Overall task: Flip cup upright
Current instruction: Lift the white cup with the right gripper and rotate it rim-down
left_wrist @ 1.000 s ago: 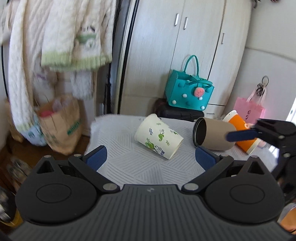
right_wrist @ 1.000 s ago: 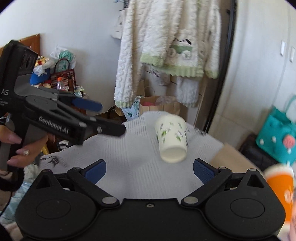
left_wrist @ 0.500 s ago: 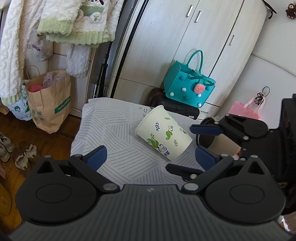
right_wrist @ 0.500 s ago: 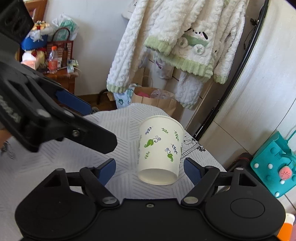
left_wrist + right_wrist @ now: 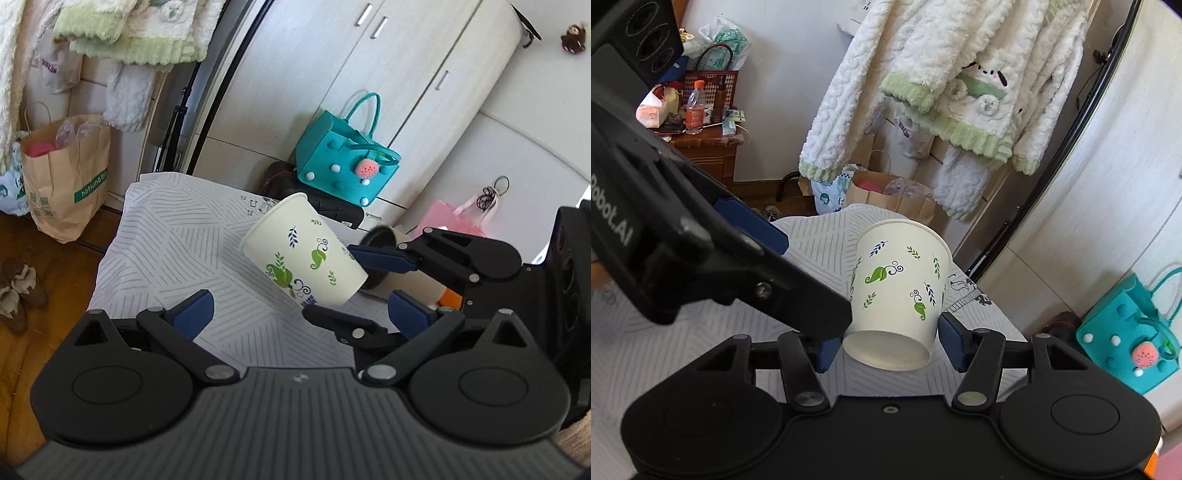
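A white paper cup with green leaf prints (image 5: 304, 254) lies on its side on the striped cloth (image 5: 177, 243), its base toward the right gripper. My right gripper (image 5: 888, 345) has closed in on the cup's base end (image 5: 897, 291), a blue pad on each side and very near it; whether they grip I cannot tell. In the left wrist view the right gripper (image 5: 347, 284) reaches in from the right around the cup's base. My left gripper (image 5: 299, 314) is open, close in front of the cup and empty.
A brown cup (image 5: 388, 254) lies on its side behind the right gripper, with an orange cup (image 5: 448, 297) beyond it. A teal bag (image 5: 343, 162), a pink bag (image 5: 450, 221) and a paper bag (image 5: 62, 177) stand off the table. Fluffy clothes (image 5: 945, 92) hang behind.
The right gripper has moved up to the white cup and narrowed its jaws around the base. The left gripper has moved closer to the cup.
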Motion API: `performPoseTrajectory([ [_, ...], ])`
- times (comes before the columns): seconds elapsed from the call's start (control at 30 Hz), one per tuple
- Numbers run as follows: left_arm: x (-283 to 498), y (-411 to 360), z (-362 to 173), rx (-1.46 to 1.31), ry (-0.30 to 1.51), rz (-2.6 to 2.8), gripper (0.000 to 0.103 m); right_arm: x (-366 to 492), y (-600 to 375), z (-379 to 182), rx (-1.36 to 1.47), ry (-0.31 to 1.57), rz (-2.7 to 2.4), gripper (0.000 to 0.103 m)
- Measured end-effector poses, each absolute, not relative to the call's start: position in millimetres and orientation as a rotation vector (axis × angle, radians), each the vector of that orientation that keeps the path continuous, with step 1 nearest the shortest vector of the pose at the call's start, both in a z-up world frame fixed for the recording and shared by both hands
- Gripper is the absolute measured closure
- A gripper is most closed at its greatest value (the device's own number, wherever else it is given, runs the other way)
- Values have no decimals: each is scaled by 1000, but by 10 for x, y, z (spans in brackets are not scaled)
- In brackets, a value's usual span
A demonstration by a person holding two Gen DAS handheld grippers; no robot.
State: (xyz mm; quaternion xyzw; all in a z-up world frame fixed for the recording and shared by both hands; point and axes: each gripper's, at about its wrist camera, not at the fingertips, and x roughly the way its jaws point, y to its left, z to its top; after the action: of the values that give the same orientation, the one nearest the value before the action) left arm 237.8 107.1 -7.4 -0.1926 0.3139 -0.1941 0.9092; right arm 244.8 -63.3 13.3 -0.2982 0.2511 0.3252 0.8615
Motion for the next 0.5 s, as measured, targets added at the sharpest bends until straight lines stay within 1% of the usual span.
performPoseTrajectory([
  [0.17,2158,934,49,-356,653,-433,1,2251,-769,261,-601,535,667,41],
  [0.33,1934,726,167,-306,651,-468,1,2000,-1022,417,-539,582,658,41],
  [0.5,1733,472,151,-278,637,-478,1,1720,-1308,473,-534,613,609,41],
])
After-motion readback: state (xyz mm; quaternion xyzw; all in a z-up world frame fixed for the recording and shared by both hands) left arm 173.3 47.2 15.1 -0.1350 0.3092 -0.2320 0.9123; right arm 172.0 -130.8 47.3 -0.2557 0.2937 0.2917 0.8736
